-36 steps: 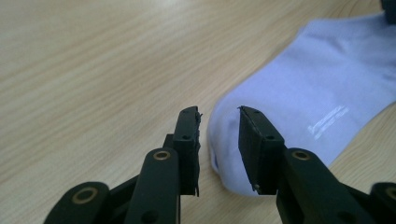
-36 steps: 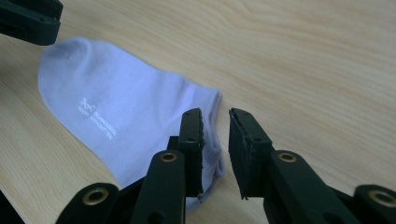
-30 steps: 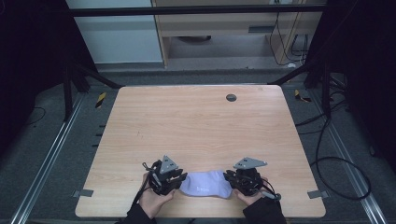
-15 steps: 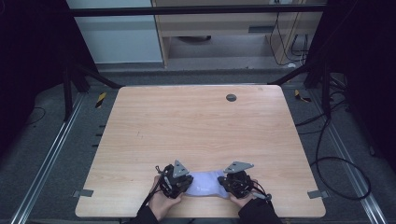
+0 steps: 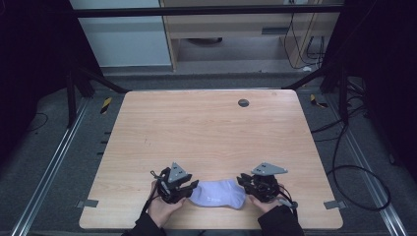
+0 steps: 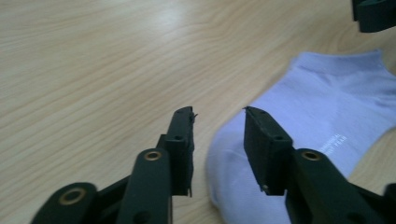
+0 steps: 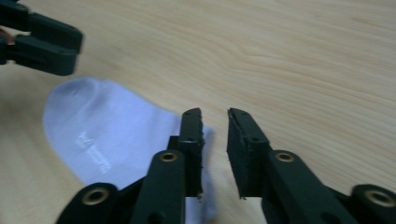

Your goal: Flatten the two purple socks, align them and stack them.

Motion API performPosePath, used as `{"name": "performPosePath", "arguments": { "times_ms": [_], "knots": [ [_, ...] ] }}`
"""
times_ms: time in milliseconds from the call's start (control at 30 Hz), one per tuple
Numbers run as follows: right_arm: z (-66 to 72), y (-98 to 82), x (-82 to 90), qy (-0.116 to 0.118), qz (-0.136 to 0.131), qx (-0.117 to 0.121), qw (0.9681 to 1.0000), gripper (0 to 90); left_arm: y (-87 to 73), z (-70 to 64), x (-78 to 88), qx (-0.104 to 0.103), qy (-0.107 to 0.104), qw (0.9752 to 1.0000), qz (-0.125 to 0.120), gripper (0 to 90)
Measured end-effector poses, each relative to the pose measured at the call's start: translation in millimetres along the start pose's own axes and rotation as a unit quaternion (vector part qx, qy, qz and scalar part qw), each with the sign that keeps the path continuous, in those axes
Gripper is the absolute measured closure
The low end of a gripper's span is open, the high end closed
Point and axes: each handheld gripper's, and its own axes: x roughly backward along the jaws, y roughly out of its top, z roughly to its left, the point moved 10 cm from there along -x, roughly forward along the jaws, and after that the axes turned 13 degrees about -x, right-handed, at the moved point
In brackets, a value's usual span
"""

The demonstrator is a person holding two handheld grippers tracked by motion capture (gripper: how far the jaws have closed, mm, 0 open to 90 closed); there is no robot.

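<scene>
Pale sock (image 5: 219,192) flat near table (image 5: 206,132) front edge; broad bare wood beyond

Pale lilac sock (image 5: 219,193) — flat on table's near edge

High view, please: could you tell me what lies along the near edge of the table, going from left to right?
Left gripper → pale lilac sock lying flat on the table → right gripper.
</scene>
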Motion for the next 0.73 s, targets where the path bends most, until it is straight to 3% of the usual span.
{"name": "performPosePath", "arguments": {
  "times_ms": [33, 133, 233, 267, 433, 733],
  "knots": [
    [-11.8, 2.9, 4.2, -0.012, -0.01, -0.016, 0.9998, 67.8, -1.4, 8.2, 2.8, 0.007, 0.006, 1.0, -0.003, 56.3],
    [-24.2, 5.0, 7.5, -0.03, -0.019, -0.021, 0.9992, 60.2, -4.3, 17.6, 7.1, 0.014, 0.013, 0.9998, -0.005, 49.8],
    [-47.8, 5.9, 10.9, -0.062, -0.032, -0.035, 0.997, 47.9, -11.6, 35.1, 15.5, 0.031, 0.025, 0.9992, -0.01, 45.2],
    [-47.8, 5.9, 10.9, -0.062, -0.032, -0.035, 0.997, 47.9, -11.6, 35.1, 15.5, 0.031, 0.025, 0.9992, -0.01, 43.6],
    [-76.7, 6.6, 15.5, -0.095, -0.042, -0.051, 0.9932, 34.7, -27.7, 56.0, 23.6, 0.037, 0.038, 0.9986, -0.003, 37.0],
    [-102.4, 5.5, 24.8, -0.117, -0.047, -0.073, 0.9893, 27.8, -43.8, 87.5, 32.9, 0.052, 0.067, 0.9964, -0.002, 31.8]
  ]
}}
